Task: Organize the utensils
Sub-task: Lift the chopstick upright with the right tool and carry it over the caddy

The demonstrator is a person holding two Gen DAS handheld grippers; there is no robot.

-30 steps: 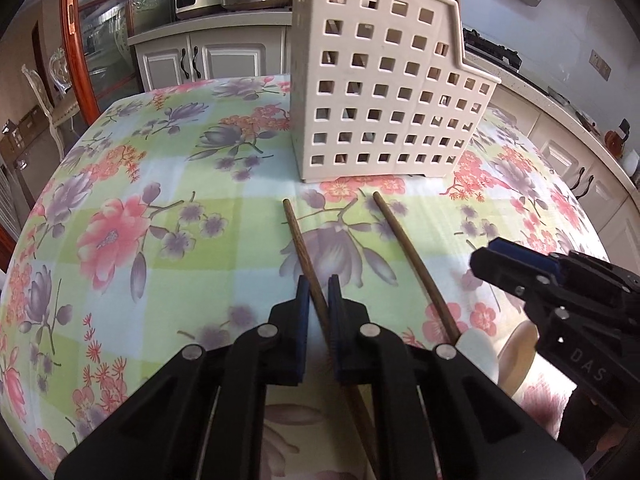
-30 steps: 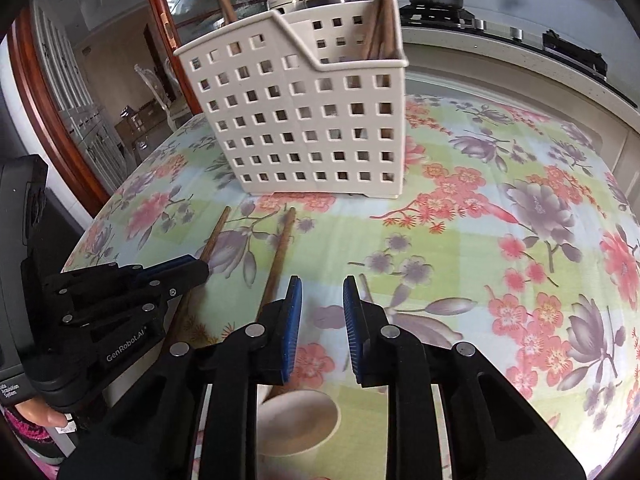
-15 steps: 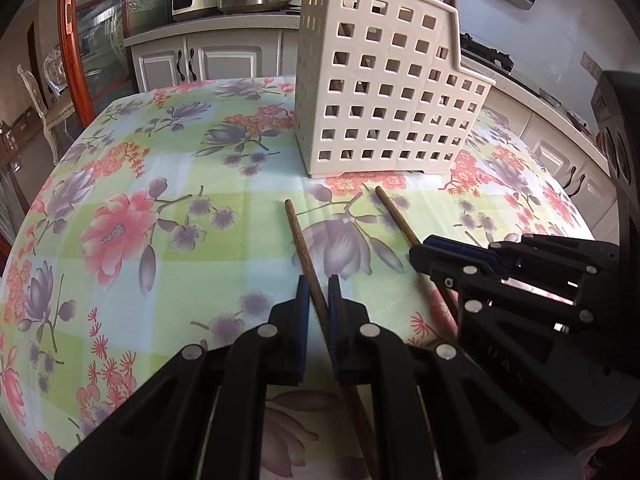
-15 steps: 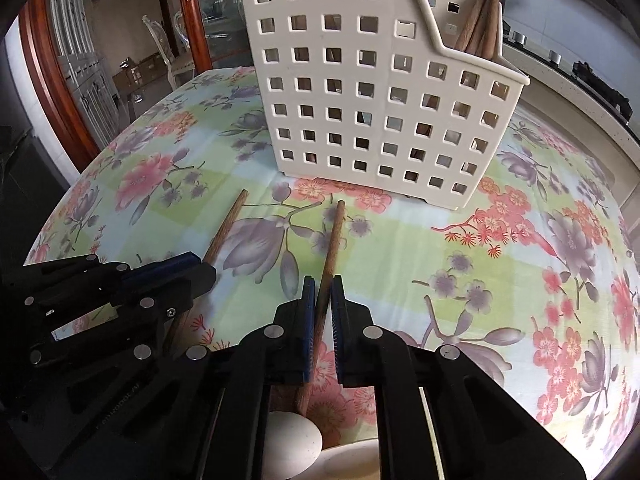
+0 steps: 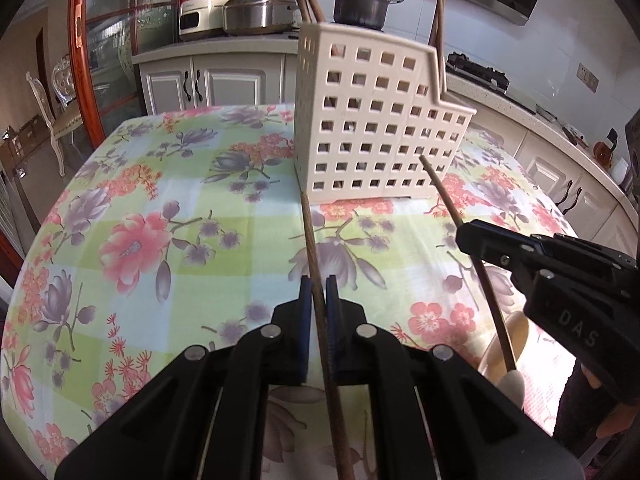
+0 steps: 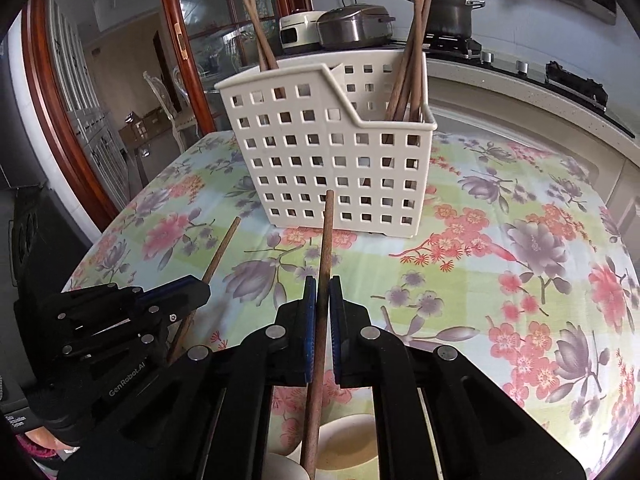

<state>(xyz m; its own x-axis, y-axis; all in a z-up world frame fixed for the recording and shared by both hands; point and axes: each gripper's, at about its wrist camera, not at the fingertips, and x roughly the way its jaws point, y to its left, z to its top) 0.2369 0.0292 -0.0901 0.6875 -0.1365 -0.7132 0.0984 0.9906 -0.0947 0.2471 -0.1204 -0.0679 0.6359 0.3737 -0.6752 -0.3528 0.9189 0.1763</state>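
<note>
Left wrist: basket (image 5: 372, 120) ahead; pot (image 5: 360, 2) behind

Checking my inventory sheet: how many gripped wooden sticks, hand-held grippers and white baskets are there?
Wooden sticks, gripped: 2, left stick and right stick
Hand-held grippers: 2, left hand-held gripper and right hand-held gripper
White basket: 1
Total: 5

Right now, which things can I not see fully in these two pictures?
- Left gripper utensil: its lower end is hidden under the gripper body, left wrist view.
- Right gripper utensil: its lower end is cut off by the frame edge, right wrist view.
- Basket: its floor and the lower ends of the chopsticks are hidden by its walls.
</note>
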